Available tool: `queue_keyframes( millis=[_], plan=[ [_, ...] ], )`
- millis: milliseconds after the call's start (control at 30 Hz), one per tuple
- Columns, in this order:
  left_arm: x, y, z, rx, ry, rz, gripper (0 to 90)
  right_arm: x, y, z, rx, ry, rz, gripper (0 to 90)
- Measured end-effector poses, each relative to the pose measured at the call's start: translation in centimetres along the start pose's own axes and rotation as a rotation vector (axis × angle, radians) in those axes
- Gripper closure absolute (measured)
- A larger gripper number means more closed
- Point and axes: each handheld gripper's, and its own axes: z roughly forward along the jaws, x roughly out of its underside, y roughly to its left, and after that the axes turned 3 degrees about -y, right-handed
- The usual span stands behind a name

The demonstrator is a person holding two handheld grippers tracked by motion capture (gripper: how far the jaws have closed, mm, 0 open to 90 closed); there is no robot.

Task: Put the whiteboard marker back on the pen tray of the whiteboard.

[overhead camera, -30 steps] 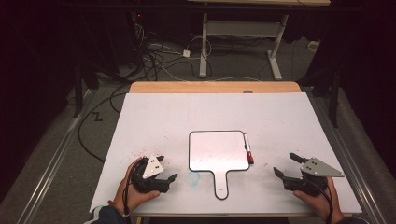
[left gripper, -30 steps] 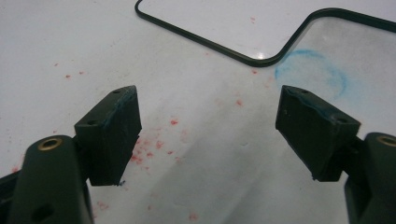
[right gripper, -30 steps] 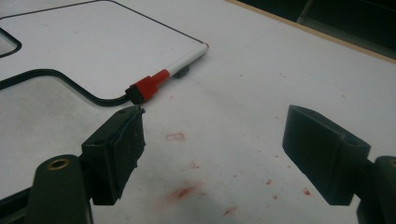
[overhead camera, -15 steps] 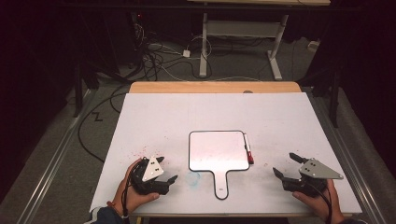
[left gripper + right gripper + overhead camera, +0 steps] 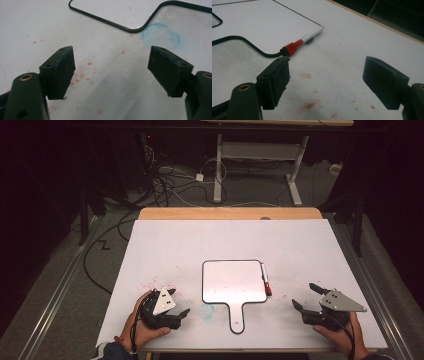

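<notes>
A small paddle-shaped whiteboard (image 5: 234, 281) with a black rim lies flat near the table's front middle, its handle (image 5: 236, 317) toward the person. Along its right edge rests a white marker with a red cap (image 5: 265, 280), also close ahead in the right gripper view (image 5: 300, 42). My left gripper (image 5: 178, 302) rests on the table to the whiteboard's lower left, open, with bare table between its fingers (image 5: 60, 70). My right gripper (image 5: 306, 296) sits to the whiteboard's lower right, open and holding nothing, its left finger (image 5: 275, 80) just short of the marker's cap.
The white table top (image 5: 220, 240) has red marker specks near both grippers and a smudged blue ring (image 5: 160, 37) beside the whiteboard's handle. A wooden edge (image 5: 230, 213) runs along the far side. Cables and desk legs lie on the floor beyond.
</notes>
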Motion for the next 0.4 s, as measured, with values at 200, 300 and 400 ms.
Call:
queue_keyframes(
  millis=[200,300,400],
  plan=[
    [-0.06,-0.05,0.14,0.0,0.004,0.007,20.7,0.0,-0.01,-0.01,0.018,-0.008,-0.016,22.8],
    [-0.1,0.0,0.21,0.0,0.008,0.007,20.8,0.04,-0.03,0.0,0.016,-0.004,-0.013,22.8],
    [-0.17,0.07,0.28,-0.003,0.008,0.009,20.8,0.09,0.01,0.04,0.021,0.0,-0.012,22.8]
  ],
)
